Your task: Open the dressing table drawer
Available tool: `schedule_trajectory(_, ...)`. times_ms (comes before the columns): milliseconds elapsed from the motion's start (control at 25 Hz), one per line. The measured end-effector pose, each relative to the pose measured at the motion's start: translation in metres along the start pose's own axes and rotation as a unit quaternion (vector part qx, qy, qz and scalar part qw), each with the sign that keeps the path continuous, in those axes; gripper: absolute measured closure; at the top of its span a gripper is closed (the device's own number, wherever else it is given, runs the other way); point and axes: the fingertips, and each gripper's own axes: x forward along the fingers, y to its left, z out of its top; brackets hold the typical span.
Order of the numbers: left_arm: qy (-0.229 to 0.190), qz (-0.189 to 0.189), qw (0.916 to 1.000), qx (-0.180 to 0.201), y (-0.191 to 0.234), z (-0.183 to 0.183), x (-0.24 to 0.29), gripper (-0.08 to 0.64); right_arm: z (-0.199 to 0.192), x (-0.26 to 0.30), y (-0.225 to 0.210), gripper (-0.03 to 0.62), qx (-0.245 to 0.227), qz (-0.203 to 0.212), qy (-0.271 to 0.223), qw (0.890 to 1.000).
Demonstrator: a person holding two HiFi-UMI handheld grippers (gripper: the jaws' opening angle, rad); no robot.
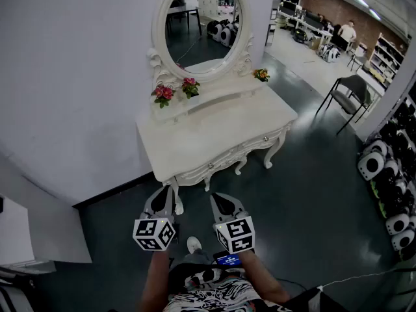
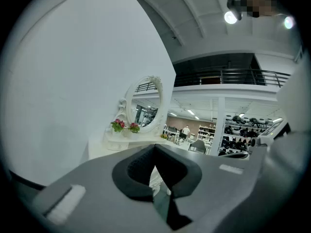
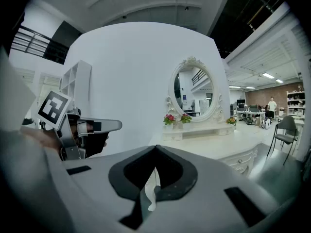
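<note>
Across a stretch of dark floor (image 1: 312, 194), in the head view, the white carved wooden dressing desk (image 1: 214, 132) stands against the pale wall (image 1: 71, 77). It carries an oval white-framed mirror (image 1: 201, 21) and little pots of pink flowers (image 1: 162, 94) on its back shelf. The shallow white drawer (image 1: 234, 155) runs along the front apron, just under the top. The left gripper (image 1: 164, 190) and right gripper (image 1: 219, 198) are held side by side, pointing at the desk but well short of it. A grey metal chair (image 1: 348, 96) stands well apart to the right, and nothing lies between the grippers and the drawer.

In the left gripper view, the left gripper (image 2: 155, 147) has its fingers pressed together at the tips with nothing between them. The desk (image 2: 141, 142) and mirror (image 2: 148, 106) lie beyond.

In the right gripper view, the right gripper (image 3: 155, 147) is likewise closed and empty. The drawer (image 3: 245, 163) shows on the desk's front (image 3: 214, 147), with a small round knob (image 3: 240, 160) on it. The left gripper (image 3: 82, 135) is alongside at the left.

The drawer is probably light and rigid and should slide straight out. The knob looks like the only hold, and being small and smooth it may slip from a loose pinch. The fingers must spread before closing on it. A level, straight pull seems safest, because a skewed tug could jam the drawer or shift the slender-legged desk.
</note>
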Motion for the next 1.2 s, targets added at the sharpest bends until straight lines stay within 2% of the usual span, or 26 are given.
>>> schedule_trajectory(280,0.009,0.004,0.9999,0.008,-0.004,-0.007,0.0,0.558,-0.004,0.0,-0.001,0.591,0.001,0.009,0.003,1.0)
schedule_trajectory(520,0.014,0.012,0.9998,0.011,-0.001,-0.015,0.003,0.558,-0.01,0.008,-0.018,0.588,0.025,-0.01,0.006,1.0)
schedule_trajectory(600,0.017,0.016,0.9997,0.006,0.006,-0.018,0.01,0.558,-0.011,0.018,-0.022,0.532,0.03,-0.005,0.01,1.0)
schedule_trajectory(680,0.02,0.021,0.9996,0.003,0.014,-0.02,0.018,0.558,-0.011,0.03,-0.025,0.524,0.03,-0.001,0.014,0.999)
schedule_trajectory(960,0.026,0.037,0.999,0.009,0.073,-0.018,0.088,0.558,-0.007,0.117,-0.053,0.489,0.028,0.002,0.037,0.999)
schedule_trajectory(1200,0.049,0.023,0.9985,0.011,0.14,-0.007,0.178,0.558,0.01,0.224,-0.088,0.474,0.029,-0.016,0.065,0.997)
